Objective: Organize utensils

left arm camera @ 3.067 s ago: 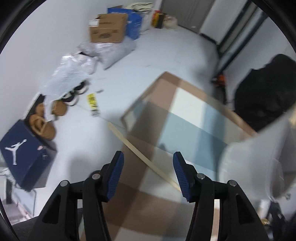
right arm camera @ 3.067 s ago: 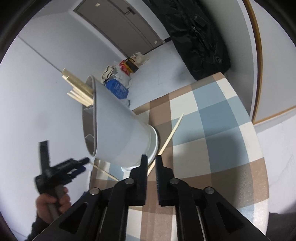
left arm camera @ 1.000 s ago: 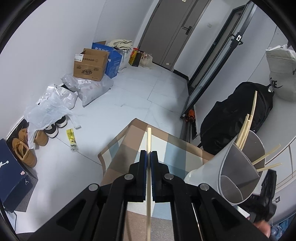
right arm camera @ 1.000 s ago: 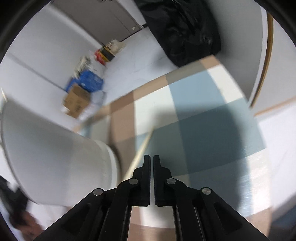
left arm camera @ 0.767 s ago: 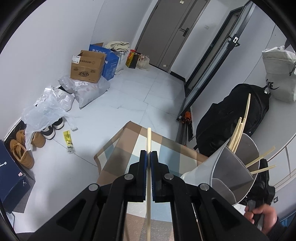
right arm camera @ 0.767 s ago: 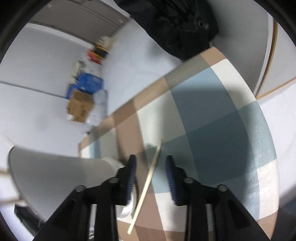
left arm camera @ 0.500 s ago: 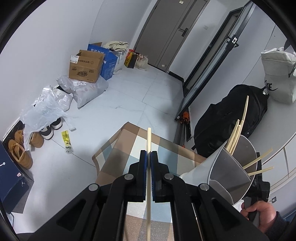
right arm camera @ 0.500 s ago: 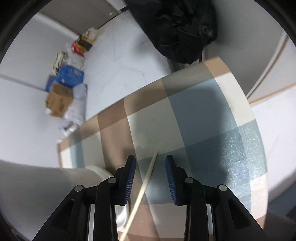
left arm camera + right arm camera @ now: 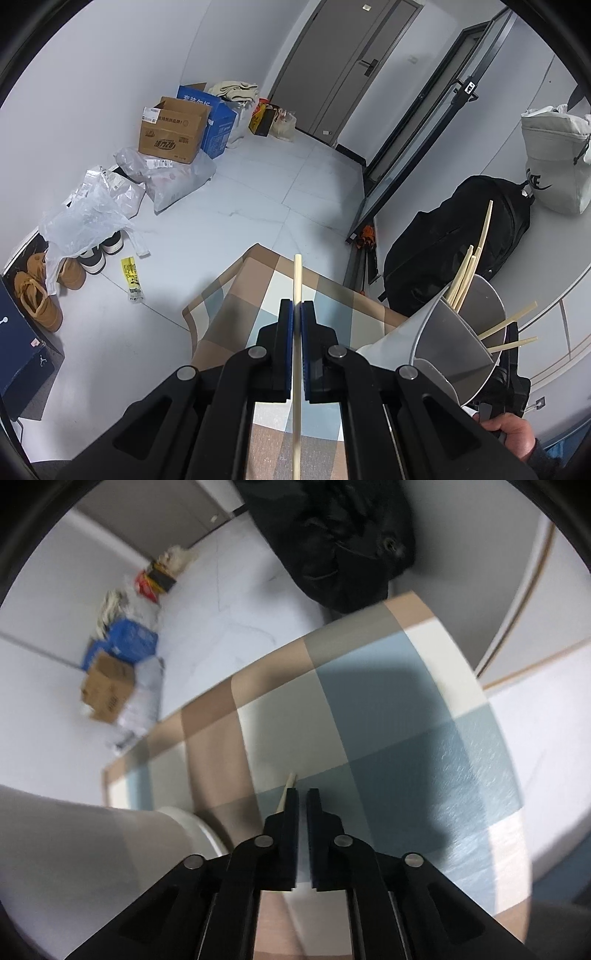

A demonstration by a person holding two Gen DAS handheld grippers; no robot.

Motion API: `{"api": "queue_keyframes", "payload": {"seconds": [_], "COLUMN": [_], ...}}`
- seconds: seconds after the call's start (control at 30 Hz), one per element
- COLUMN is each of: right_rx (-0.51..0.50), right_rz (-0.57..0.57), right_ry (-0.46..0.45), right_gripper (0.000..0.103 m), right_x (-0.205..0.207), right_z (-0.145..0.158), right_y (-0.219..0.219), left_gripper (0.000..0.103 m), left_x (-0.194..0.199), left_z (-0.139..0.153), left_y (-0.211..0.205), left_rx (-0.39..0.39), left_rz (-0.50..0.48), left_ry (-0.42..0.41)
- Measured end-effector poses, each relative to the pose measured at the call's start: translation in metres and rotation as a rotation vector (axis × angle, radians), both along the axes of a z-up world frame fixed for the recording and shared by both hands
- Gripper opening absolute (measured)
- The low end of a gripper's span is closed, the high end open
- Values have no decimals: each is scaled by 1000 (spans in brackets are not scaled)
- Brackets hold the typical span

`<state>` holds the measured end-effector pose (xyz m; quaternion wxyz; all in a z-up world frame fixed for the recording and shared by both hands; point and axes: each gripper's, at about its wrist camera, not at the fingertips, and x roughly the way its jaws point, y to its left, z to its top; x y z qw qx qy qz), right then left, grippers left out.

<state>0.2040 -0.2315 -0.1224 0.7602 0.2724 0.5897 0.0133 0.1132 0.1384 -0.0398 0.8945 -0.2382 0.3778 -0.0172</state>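
Note:
My left gripper (image 9: 297, 312) is shut on a pale wooden chopstick (image 9: 297, 277) that points forward over the checked table (image 9: 251, 280). To its right a white utensil holder (image 9: 439, 343) is tilted and holds several chopsticks (image 9: 469, 273). In the right wrist view my right gripper (image 9: 303, 794) has its jaws nearly closed with a narrow gap and nothing between them. It hovers low over the checked table (image 9: 388, 709). A second chopstick (image 9: 286, 794) lies on the table just left of the left finger. The white holder (image 9: 85, 849) fills the lower left.
A black backpack (image 9: 443, 240) stands beyond the table's far edge. Cardboard boxes (image 9: 170, 129), plastic bags and shoes (image 9: 40, 299) lie on the floor to the left. A hand (image 9: 513, 435) shows at the lower right.
My right gripper opened, swung over the chopstick on the table, and has closed to a narrow gap. My left gripper keeps its chopstick and has barely moved.

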Motion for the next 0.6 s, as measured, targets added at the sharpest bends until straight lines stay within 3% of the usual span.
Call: {"api": "queue_keyframes", "payload": {"seconds": [0.1,0.2,0.23,0.4,0.5,0.57,0.6], "right_rx": [19,-14,-54,-157,-298,-387,-401], "right_rz": [-5,40,57,60,51,43,48], "right_ry": [0,-15,-18,-45,-49,-36,-50], "right_gripper": [20,41,46,50,65,83,84], "right_x": [3,10,11,1,-7,-8,-8], "right_z": [2,7,9,13,14,11,11], "right_y": [0,15,21,30,34,36,39], "left_gripper": [0,0,0,0,0,0,0], "left_x": [0,0,0,0,0,0,-1], "left_z": [2,3,3,2,3,3,3], "left_y": [-2,-3,-3,3,4,3,3], "left_rx": [1,5,6,-13,-16,-23,-23], "left_rz": [-2,-4,-4,3,3,-2,-2], "left_ry": [-3,-7,-8,-3,-6,-6,-7]}}
